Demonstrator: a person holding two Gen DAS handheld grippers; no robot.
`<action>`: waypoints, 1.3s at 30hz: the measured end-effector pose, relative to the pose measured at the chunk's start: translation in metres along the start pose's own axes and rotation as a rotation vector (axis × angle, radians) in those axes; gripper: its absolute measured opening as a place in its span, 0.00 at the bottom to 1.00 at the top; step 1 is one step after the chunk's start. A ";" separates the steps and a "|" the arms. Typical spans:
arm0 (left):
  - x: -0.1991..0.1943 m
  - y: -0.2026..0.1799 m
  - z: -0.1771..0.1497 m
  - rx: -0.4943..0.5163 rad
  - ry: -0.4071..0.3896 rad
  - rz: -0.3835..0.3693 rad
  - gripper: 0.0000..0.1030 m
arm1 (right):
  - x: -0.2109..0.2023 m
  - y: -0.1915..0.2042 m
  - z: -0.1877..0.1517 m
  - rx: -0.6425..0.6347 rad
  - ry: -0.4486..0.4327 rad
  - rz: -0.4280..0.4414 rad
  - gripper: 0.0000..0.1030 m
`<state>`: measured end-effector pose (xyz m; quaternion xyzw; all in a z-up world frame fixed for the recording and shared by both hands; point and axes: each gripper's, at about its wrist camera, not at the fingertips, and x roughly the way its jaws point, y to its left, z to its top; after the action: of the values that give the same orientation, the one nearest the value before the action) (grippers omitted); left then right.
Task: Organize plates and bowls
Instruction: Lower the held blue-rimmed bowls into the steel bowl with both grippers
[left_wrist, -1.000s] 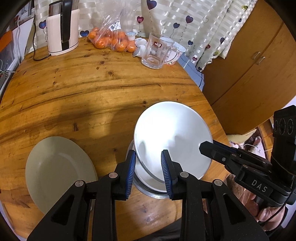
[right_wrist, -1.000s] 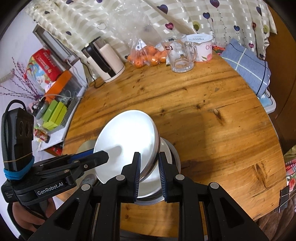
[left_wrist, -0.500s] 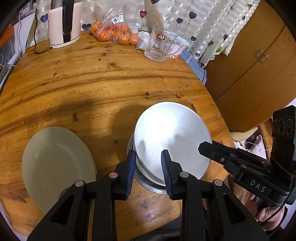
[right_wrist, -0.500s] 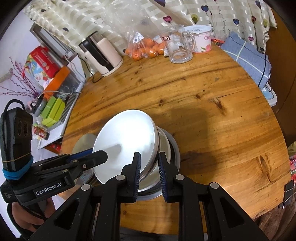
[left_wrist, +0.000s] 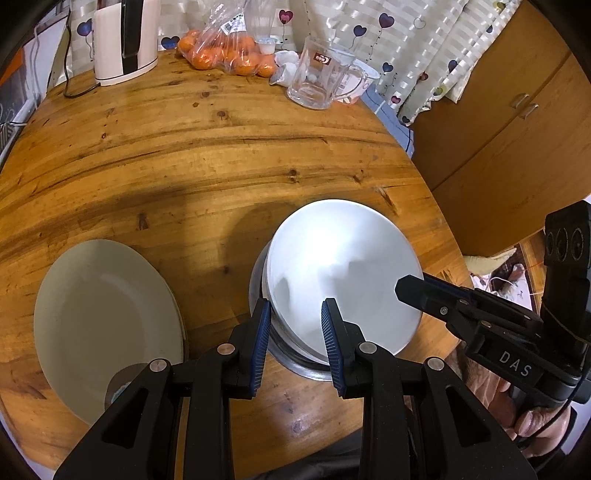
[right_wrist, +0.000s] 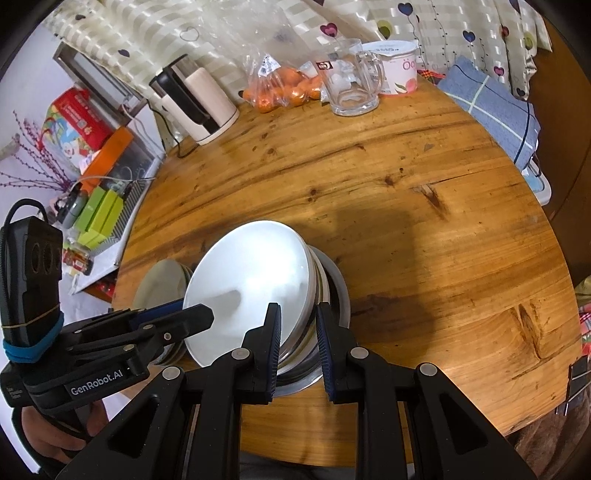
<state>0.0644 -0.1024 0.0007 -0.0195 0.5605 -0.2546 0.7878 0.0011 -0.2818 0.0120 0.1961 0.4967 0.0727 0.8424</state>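
A white plate (left_wrist: 343, 273) lies tilted on top of a stack of bowls in a steel bowl (left_wrist: 306, 365) near the table's front edge; it also shows in the right wrist view (right_wrist: 251, 280). My left gripper (left_wrist: 295, 339) is shut on the plate's near-left rim. My right gripper (right_wrist: 297, 343) is shut on its opposite rim, seen in the left wrist view (left_wrist: 410, 291). A second pale plate (left_wrist: 103, 317) lies flat on the table to the left, apart from the stack, and shows in the right wrist view (right_wrist: 159, 284).
At the far edge of the round wooden table (left_wrist: 207, 155) stand a white kettle (left_wrist: 123, 40), a bag of oranges (left_wrist: 225, 55), a glass mug (left_wrist: 317, 79) and a white cup (right_wrist: 399, 66). A blue cloth (right_wrist: 491, 107) lies at the right. A wooden cupboard (left_wrist: 517, 129) stands beyond.
Both grippers have drawn back with the white plate, so the table's far objects look further off. The plate sits lower on the stack of bowls. The grips are unchanged.
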 end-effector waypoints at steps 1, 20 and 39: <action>0.000 0.000 0.000 -0.001 0.001 -0.002 0.29 | 0.001 0.000 0.000 0.000 0.001 -0.001 0.19; -0.014 0.001 -0.008 0.010 -0.101 -0.030 0.29 | 0.001 0.001 -0.001 -0.034 0.004 -0.009 0.21; -0.026 -0.006 -0.021 0.056 -0.226 0.013 0.29 | -0.017 0.005 -0.005 -0.079 -0.053 0.035 0.27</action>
<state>0.0371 -0.0914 0.0176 -0.0221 0.4610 -0.2611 0.8478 -0.0111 -0.2814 0.0259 0.1731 0.4674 0.1018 0.8610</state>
